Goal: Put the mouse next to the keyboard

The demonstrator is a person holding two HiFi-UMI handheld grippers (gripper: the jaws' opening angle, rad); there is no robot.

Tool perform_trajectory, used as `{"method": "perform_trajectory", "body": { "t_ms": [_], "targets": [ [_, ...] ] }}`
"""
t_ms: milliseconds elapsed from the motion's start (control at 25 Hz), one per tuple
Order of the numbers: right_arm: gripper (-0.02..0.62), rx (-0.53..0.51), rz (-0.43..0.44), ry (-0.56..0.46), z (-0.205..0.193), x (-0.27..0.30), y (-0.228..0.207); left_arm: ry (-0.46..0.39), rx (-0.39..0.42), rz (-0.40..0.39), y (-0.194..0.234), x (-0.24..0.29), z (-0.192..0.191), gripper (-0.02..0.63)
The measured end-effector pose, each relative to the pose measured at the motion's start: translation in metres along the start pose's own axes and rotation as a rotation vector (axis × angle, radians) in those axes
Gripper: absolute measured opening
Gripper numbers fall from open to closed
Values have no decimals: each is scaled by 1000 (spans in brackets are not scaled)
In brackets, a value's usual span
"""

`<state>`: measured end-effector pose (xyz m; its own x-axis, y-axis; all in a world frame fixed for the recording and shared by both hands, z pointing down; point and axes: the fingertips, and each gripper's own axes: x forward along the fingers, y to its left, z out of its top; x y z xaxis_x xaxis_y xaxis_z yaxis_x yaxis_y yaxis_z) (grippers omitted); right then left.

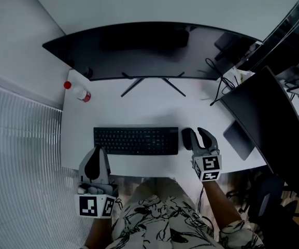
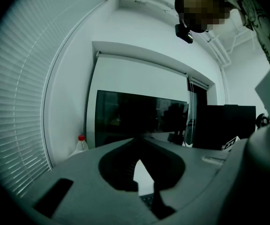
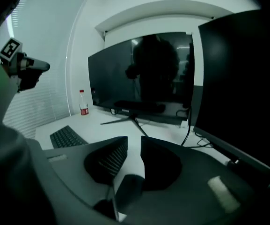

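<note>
A black keyboard (image 1: 136,140) lies across the white desk (image 1: 139,110). The black mouse (image 1: 187,138) rests on the desk just off the keyboard's right end. My right gripper (image 1: 205,134) is immediately right of the mouse, apart from it. Its jaws (image 3: 134,146) stand a narrow gap apart and only white desk shows between them. A dark blur sits low at their base; I cannot tell what it is. My left gripper (image 1: 93,162) hovers at the desk's front edge below the keyboard's left end, its fingertips (image 2: 138,146) meeting, shut on nothing.
A wide curved monitor (image 1: 149,48) on a splayed stand fills the back of the desk. A second dark screen (image 1: 263,123) stands at the right, with cables (image 1: 219,84) beside it. A red-capped bottle (image 1: 80,93) sits back left. White blinds (image 1: 19,154) run along the left.
</note>
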<state>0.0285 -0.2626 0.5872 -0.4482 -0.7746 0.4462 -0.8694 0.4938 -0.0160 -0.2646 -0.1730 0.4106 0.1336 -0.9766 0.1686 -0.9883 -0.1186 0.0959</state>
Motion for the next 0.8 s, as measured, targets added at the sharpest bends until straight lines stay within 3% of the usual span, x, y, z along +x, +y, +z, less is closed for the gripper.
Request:
{"method": "perform_trajectory", "body": {
  "t_ms": [160,480,800],
  "targets": [
    [6,2,-18,-107,42,-20,-5,-38,15,-17,-2,2,16,-3],
    [5,56,-9,-292,120,-76,-9,-96,44,-57,-9,1,44,-3],
    [5,60,-25,-412,184,-124,-17,-168,110,-68,-9,-1,72,-3]
  ]
}}
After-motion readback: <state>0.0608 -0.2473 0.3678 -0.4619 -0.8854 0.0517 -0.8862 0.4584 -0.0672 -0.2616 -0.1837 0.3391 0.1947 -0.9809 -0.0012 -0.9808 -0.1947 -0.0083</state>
